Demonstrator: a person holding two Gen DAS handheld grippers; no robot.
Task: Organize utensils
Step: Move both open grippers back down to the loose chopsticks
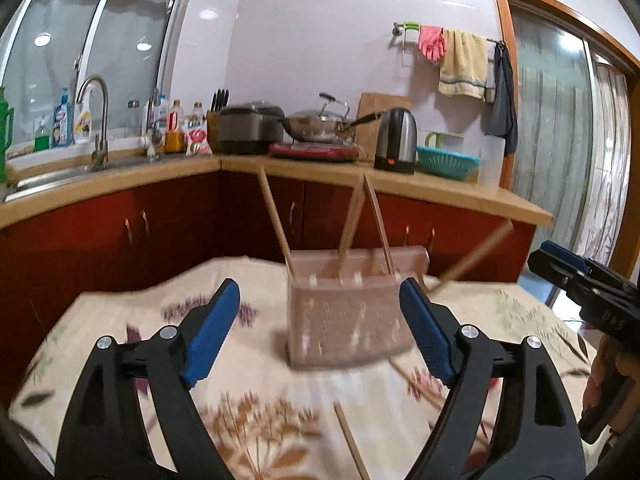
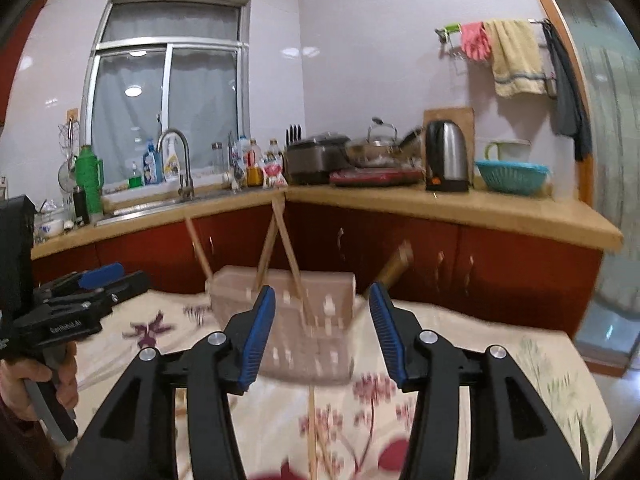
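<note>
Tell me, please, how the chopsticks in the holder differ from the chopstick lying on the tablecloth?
The chopsticks in the holder stand leaning, lower ends inside the translucent utensil holder; the loose chopstick lies flat on the floral tablecloth, outside it. The standing ones fan apart; the loose one lies near the camera. All look like light wood.

Holder (image 1: 344,312) at frame centre is motion-blurred in both views; slot layout unreadable. Chopsticks (image 1: 276,224) in it are smeared, exact count unclear. Loose chopstick (image 2: 312,432) is cut off by the bottom edge of the right view. Bottle labels (image 1: 64,120) at upper left are too small to read.
</note>
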